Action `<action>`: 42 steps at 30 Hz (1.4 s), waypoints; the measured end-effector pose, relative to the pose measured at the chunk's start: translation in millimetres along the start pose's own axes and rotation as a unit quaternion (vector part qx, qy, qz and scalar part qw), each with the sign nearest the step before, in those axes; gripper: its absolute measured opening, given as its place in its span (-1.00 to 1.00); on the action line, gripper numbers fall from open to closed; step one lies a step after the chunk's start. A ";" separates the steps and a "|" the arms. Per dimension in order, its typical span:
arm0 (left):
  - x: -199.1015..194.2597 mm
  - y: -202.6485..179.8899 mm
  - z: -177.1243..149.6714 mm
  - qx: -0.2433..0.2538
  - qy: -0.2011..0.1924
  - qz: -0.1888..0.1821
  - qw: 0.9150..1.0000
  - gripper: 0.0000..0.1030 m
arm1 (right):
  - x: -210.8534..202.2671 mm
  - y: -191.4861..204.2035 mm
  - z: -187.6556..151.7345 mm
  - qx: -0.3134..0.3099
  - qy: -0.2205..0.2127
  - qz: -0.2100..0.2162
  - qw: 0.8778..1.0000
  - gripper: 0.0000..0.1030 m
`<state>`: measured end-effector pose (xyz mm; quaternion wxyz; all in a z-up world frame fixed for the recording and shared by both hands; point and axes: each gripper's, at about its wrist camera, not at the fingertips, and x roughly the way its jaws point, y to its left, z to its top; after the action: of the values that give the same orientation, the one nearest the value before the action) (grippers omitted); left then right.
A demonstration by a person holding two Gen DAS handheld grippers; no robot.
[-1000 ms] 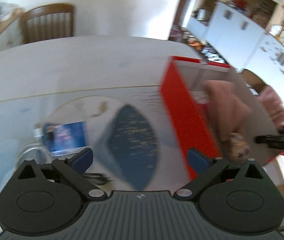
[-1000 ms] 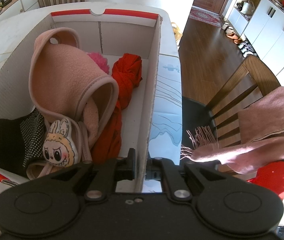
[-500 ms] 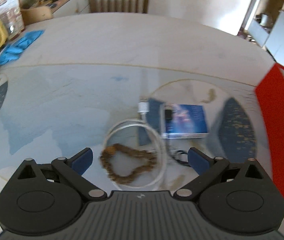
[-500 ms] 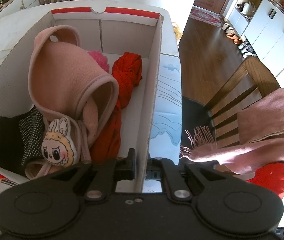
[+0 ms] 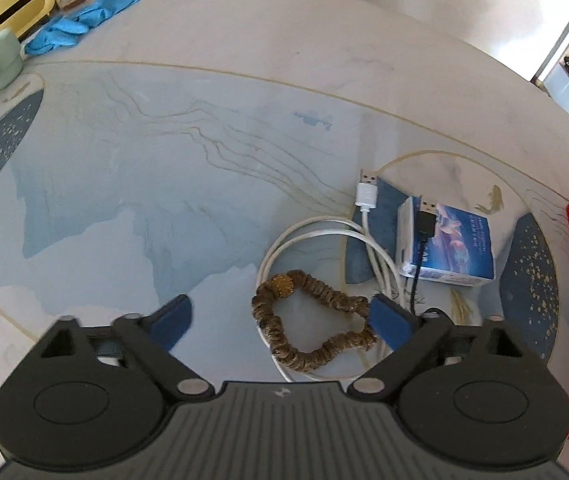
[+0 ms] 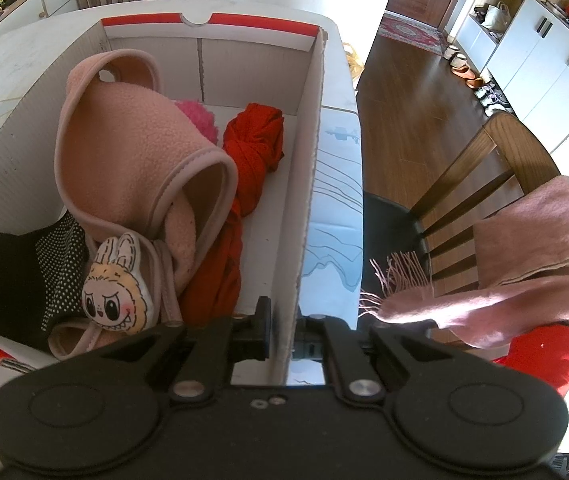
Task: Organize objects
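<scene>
Left hand-held gripper [image 5: 280,320] relocated from box to scrunchie [image 5: 312,320].
Jaws closing around scrunchie without contact; right hand-held gripper [image 6: 282,334] pinches box wall [image 6: 308,200].

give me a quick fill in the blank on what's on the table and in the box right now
1. The scrunchie lies on top of a coiled ____ cable.
2. The right claw is shut on the ____ of the box.
3. The black plug rests on a small ____ carton.
4. The left claw is closing, with part of the ____ between its jaws.

Missing words: white; wall; blue; scrunchie
</scene>
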<state>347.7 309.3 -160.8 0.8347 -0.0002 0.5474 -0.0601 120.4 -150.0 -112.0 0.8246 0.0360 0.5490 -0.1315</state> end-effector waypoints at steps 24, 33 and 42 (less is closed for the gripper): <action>-17.6 1.3 -0.6 0.007 0.000 -0.026 1.000 -0.94 | -0.4 0.3 0.1 0.000 0.000 -0.001 1.000 -0.87; -33.8 -5.9 5.4 0.018 -0.011 -0.048 0.999 -0.99 | -0.7 0.7 0.6 0.000 -0.001 0.000 1.000 -0.87; -22.3 -7.5 2.4 0.013 0.014 -0.036 0.999 -0.87 | -0.8 0.6 0.5 0.000 -0.001 0.000 1.000 -0.87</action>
<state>340.4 303.9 -138.9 0.8242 -0.0079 0.5578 -0.0976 120.7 -149.4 -111.1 0.8252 0.0360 0.5482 -0.1317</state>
